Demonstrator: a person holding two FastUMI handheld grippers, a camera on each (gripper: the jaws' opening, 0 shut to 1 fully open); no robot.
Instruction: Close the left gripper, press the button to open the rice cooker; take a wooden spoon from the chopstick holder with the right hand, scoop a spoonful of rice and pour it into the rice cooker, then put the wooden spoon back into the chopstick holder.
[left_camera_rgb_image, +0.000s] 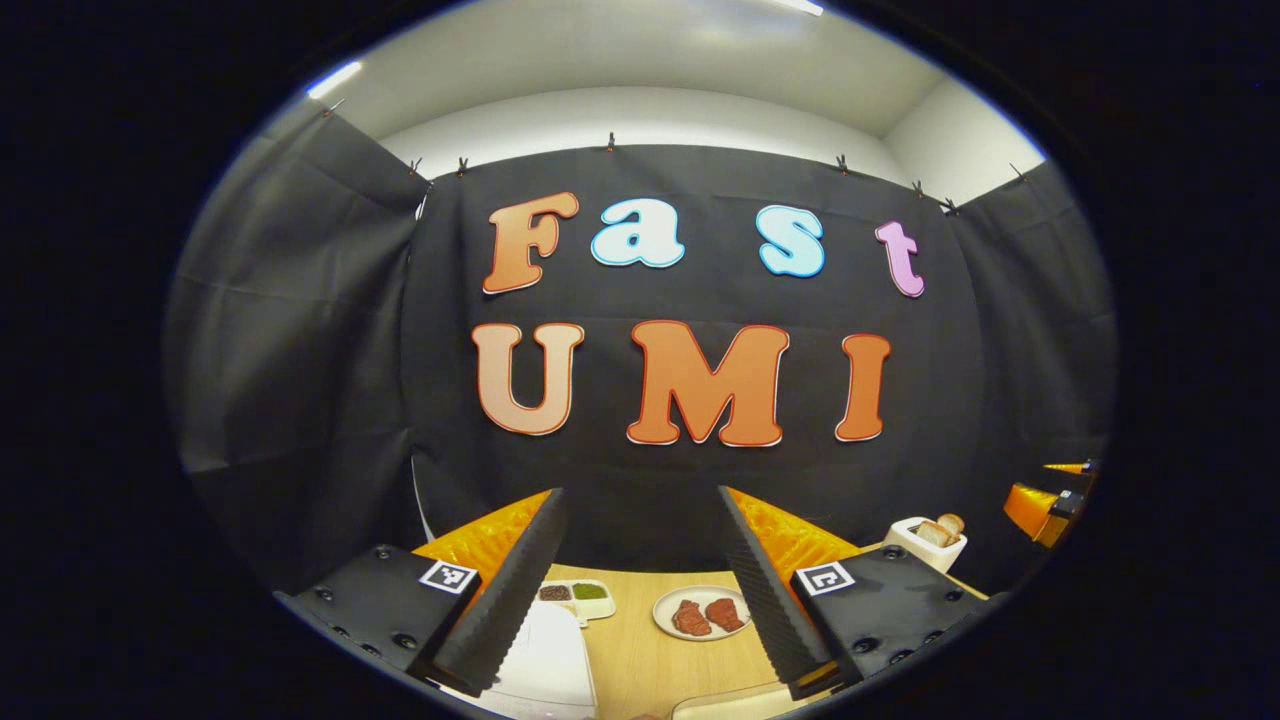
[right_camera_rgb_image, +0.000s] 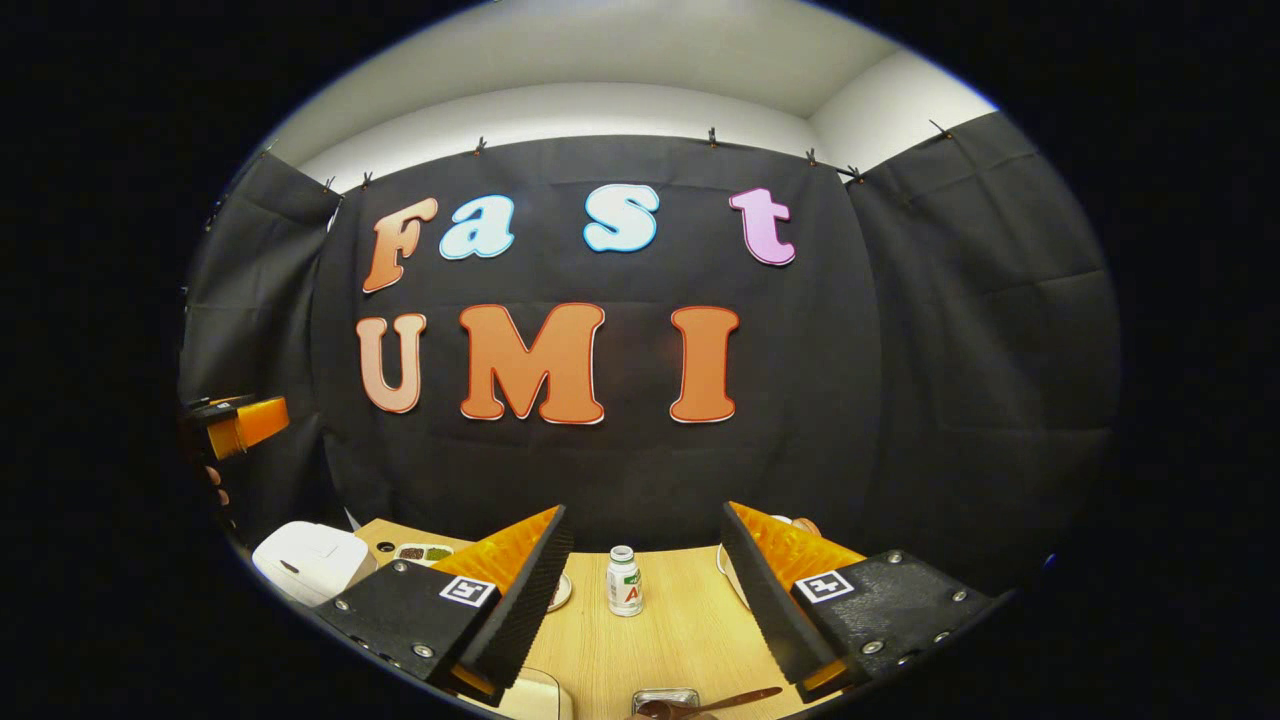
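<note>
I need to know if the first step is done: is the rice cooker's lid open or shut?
Shut: the white rice cooker shows its lid lying flat on the body.

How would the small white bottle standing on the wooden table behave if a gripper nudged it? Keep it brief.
The small white capped bottle stands upright and looks tall for its narrow base, so a high push would likely tip it. It appears round, so once down it would probably roll on the smooth wooden table. It looks light and rigid.
</note>
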